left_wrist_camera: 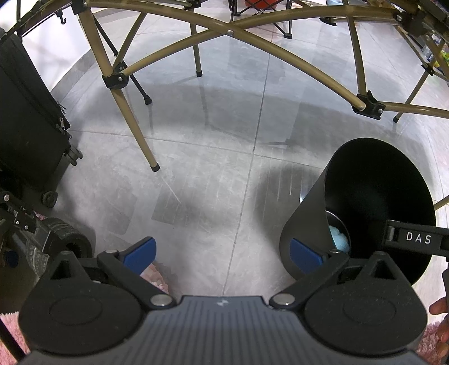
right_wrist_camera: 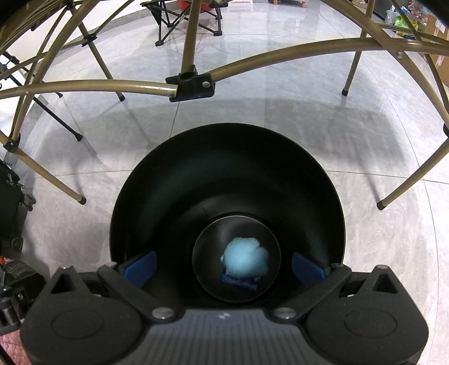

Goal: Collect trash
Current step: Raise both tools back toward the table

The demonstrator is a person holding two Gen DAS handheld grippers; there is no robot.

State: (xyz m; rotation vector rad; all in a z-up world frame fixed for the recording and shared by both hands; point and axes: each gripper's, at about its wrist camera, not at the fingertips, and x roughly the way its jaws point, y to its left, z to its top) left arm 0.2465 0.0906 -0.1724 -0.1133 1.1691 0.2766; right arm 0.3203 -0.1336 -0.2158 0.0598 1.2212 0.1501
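pale blue crumpled trash (right_wrist_camera: 247, 259) lies at the bottom of the black bin (right_wrist_camera: 174, 179), with something darker blue half hidden beneath it. right gripper (right_wrist_camera: 224, 268) hangs released above; left gripper (left_wrist_camera: 223, 254) spread empty. tan table legs (left_wrist_camera: 132, 123) crowd around.

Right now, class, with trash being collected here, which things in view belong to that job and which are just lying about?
Belongs to the job:
- black bin
- light blue wad at the bin's bottom
- right tool, open above the bin

Just lying about:
- folding table frame
- black suitcase
- pink rug
- camp chair
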